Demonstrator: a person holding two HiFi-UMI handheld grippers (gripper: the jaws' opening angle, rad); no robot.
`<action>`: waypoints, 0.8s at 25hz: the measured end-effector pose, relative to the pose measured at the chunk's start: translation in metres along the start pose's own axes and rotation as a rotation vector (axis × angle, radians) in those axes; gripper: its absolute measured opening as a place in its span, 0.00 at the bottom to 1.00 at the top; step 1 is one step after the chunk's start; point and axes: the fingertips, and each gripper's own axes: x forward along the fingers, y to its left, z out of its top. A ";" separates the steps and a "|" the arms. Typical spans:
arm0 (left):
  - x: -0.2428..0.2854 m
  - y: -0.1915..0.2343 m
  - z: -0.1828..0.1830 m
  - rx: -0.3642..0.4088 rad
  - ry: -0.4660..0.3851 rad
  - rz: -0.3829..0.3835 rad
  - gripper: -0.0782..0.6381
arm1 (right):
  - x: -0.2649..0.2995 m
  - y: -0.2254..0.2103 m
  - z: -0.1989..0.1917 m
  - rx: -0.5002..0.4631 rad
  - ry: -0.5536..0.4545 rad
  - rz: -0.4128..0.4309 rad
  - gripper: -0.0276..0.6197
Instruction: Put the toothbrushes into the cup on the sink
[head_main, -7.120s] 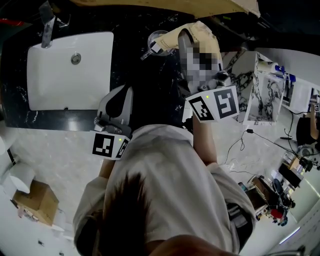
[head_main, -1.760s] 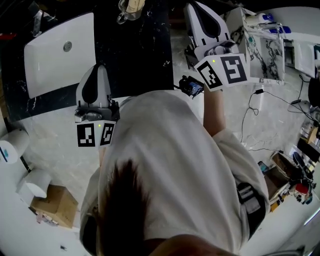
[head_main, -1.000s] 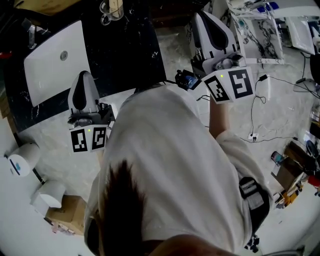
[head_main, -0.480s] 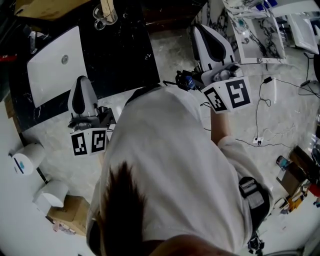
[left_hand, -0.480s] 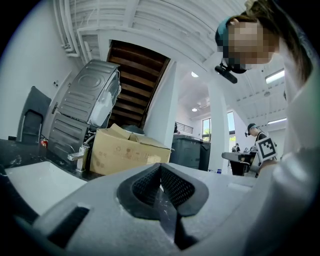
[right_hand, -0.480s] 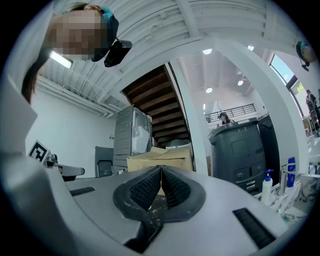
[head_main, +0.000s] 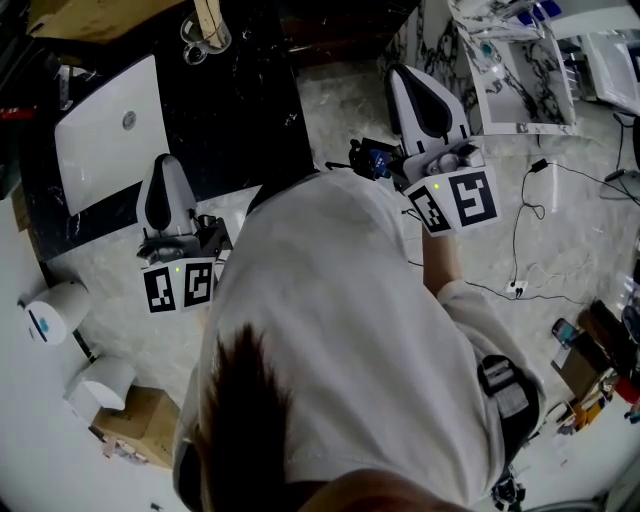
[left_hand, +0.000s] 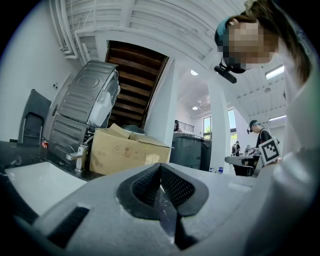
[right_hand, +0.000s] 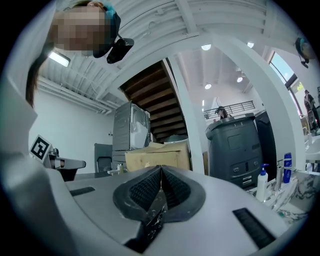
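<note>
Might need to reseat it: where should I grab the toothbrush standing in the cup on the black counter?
Grip the toothbrush by the stretch of handle sticking out above the rim of the cup, coming down from above. It stands roughly upright, and the cup's wall would probably block a side approach lower down. It shows small here, so I can't judge finer detail.

An open lane was offered by the bare dark worktop between the sink basin and the worktop's right edge, up to the cup. Beyond the cup, passage was blocked by a cardboard box. The closed left tongs were held at the near edge.
</note>
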 end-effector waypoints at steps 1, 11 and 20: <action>0.002 0.000 -0.001 -0.001 0.002 0.000 0.13 | 0.000 -0.002 -0.002 0.001 0.006 -0.002 0.07; 0.012 0.011 -0.021 -0.006 0.021 0.045 0.13 | -0.002 -0.011 -0.038 0.009 0.090 -0.018 0.07; 0.013 0.019 -0.023 0.005 0.021 0.072 0.13 | 0.006 -0.015 -0.037 -0.013 0.095 -0.030 0.07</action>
